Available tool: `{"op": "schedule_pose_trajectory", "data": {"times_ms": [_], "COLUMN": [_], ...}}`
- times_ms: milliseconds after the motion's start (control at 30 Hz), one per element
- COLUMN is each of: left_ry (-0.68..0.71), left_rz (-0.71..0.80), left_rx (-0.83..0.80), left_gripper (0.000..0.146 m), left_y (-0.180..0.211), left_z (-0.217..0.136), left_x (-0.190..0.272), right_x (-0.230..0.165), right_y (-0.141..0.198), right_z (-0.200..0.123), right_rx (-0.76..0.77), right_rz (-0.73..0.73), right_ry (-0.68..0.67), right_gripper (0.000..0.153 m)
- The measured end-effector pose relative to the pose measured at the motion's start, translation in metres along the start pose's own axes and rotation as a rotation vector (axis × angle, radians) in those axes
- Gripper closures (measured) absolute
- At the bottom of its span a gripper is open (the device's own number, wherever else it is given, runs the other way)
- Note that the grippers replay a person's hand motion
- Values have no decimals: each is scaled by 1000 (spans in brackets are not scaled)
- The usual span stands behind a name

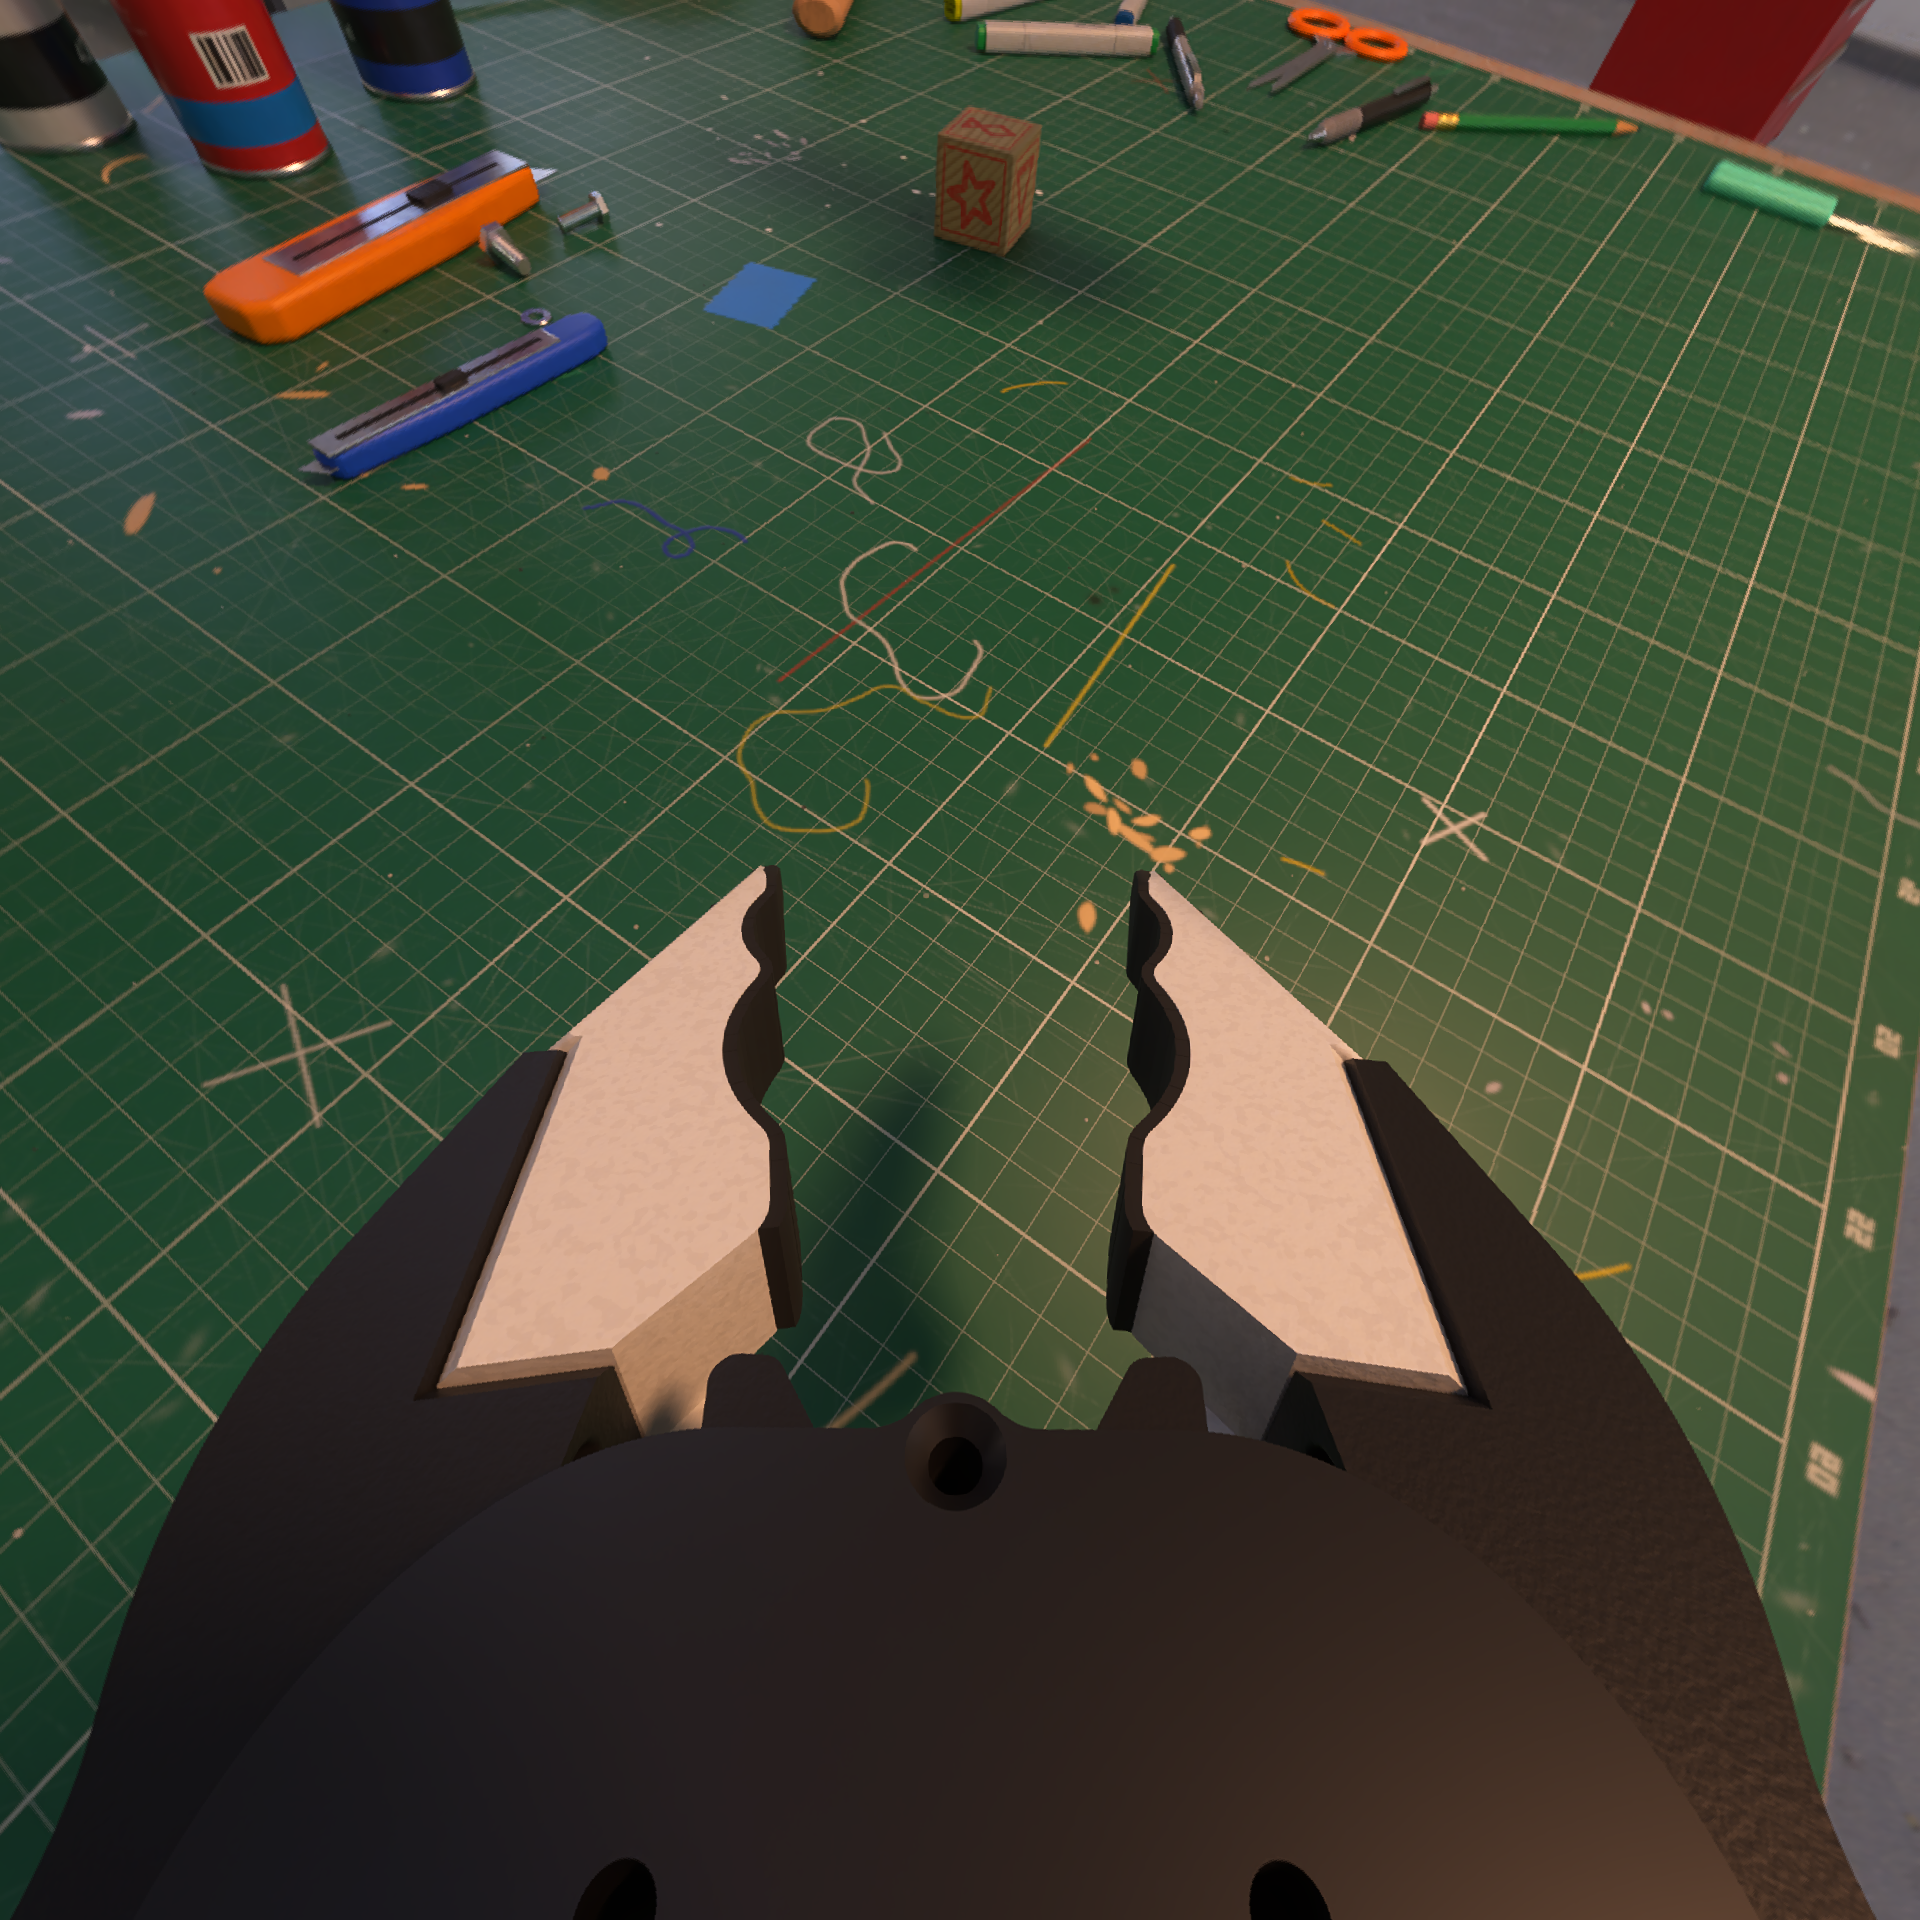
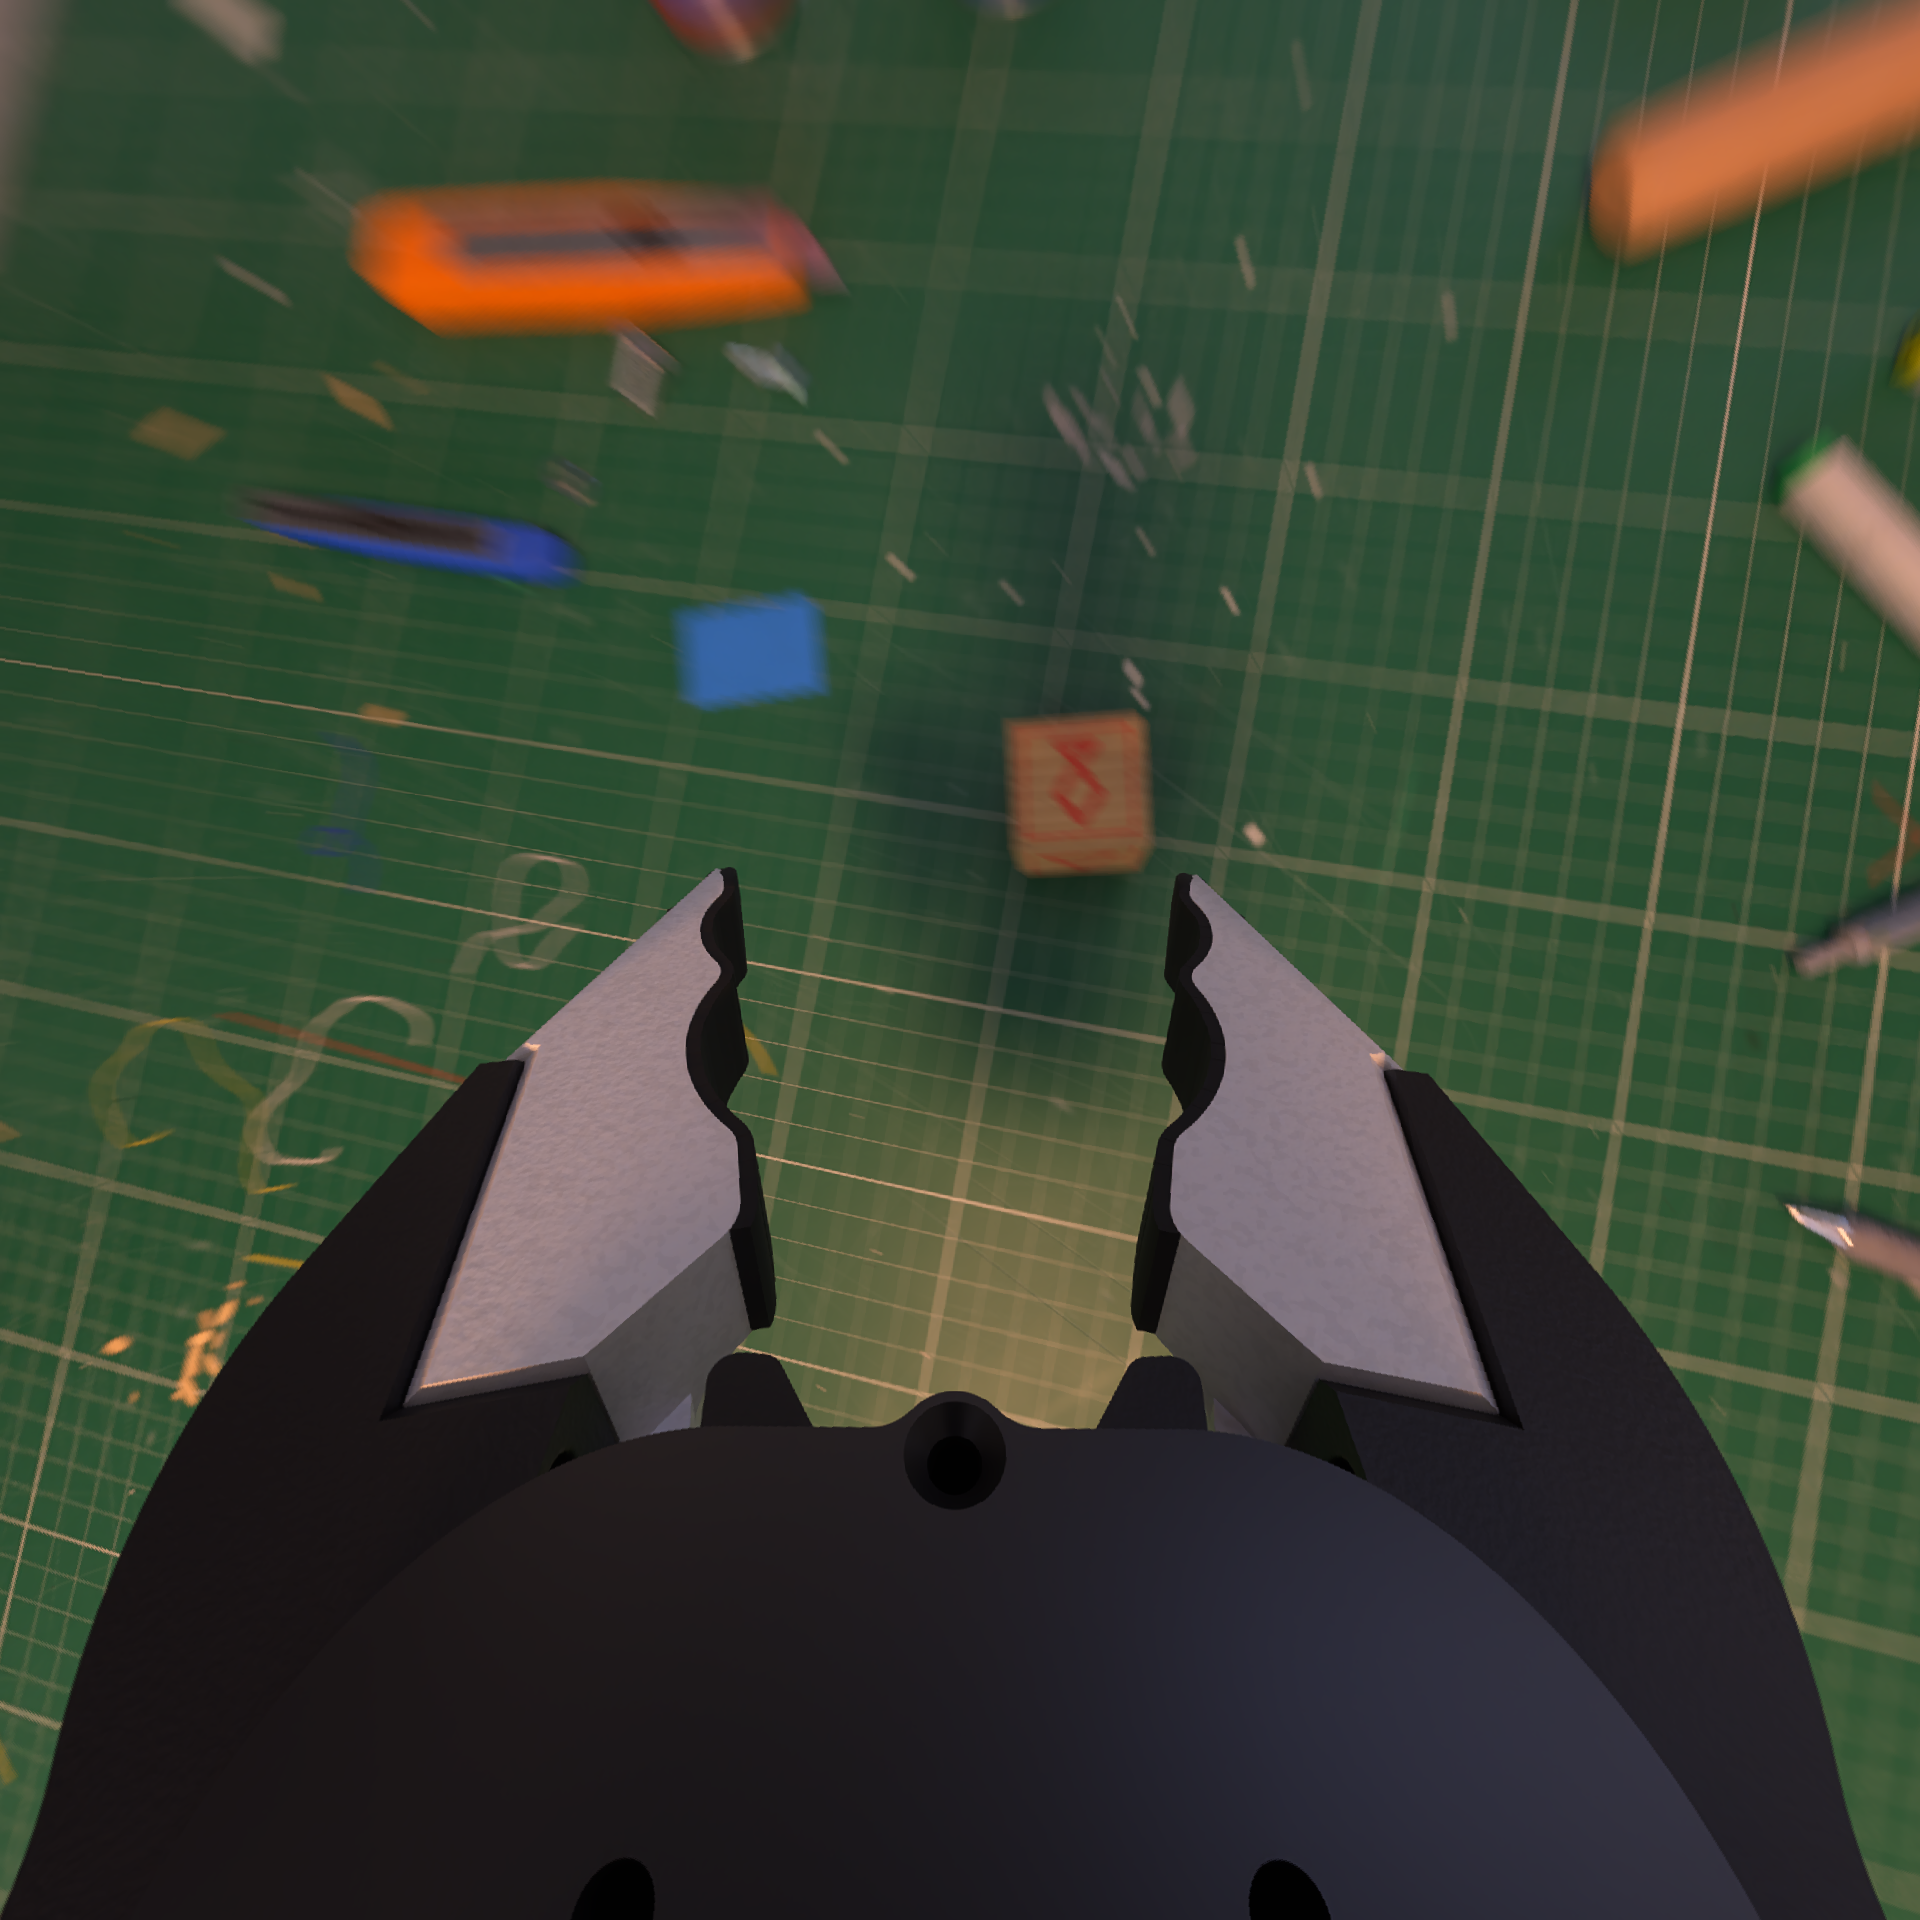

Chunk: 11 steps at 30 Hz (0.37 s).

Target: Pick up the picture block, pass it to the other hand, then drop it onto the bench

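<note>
The left tool [image 1: 954,883] hangs low over the green gridded worktop [image 1: 1351,727], angled forward, its fingers spread and empty. The right tool [image 2: 956,883] points steeply down from above, fingers likewise spread with nothing between them. The small wooden picture block with red markings [image 2: 1078,792] stands on the worktop just beyond the right tool's fingertips, near a blue square patch [image 2: 750,649].

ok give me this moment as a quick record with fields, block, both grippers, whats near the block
block: picture block standing on the green cutting mat, not held
left gripper: open, empty, far short of the block
right gripper: open, empty, above the mat, block just beyond its fingertips
nearest to block: blue square patch
also on mat: orange utility knife, blue utility knife
task stage: pickup not yet done
</note>
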State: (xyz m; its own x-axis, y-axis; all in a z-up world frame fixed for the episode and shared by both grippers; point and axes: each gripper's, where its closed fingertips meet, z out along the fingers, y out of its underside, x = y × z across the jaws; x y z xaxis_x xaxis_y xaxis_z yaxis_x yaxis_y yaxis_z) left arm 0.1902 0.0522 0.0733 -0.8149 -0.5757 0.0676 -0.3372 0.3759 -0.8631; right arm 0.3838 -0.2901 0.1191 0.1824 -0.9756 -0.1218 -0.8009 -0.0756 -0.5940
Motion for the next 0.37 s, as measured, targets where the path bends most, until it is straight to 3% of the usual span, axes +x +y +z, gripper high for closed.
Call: {"op": "schedule_pose_trajectory", "data": {"times_ms": [100, 200, 367], "left_ry": [22, 26, 13], "left_rz": [-57, -81, -72], "left_rx": [4, 10, -7], "left_gripper": [79, 80, 80], "left_y": [-1, -1, 2], "left_z": [-1, -1, -1], "left_x": [-2, -6, -10], "right_x": [-66, -145, -221], "right_y": [-1, 42, 126], "right_z": [-59, -77, -38], "right_rx": [416, 690, 514], "right_rz": [-115, -153, -228], "right_ry": [-190, -400, -517], "right_gripper": [71, 72, 70]}}
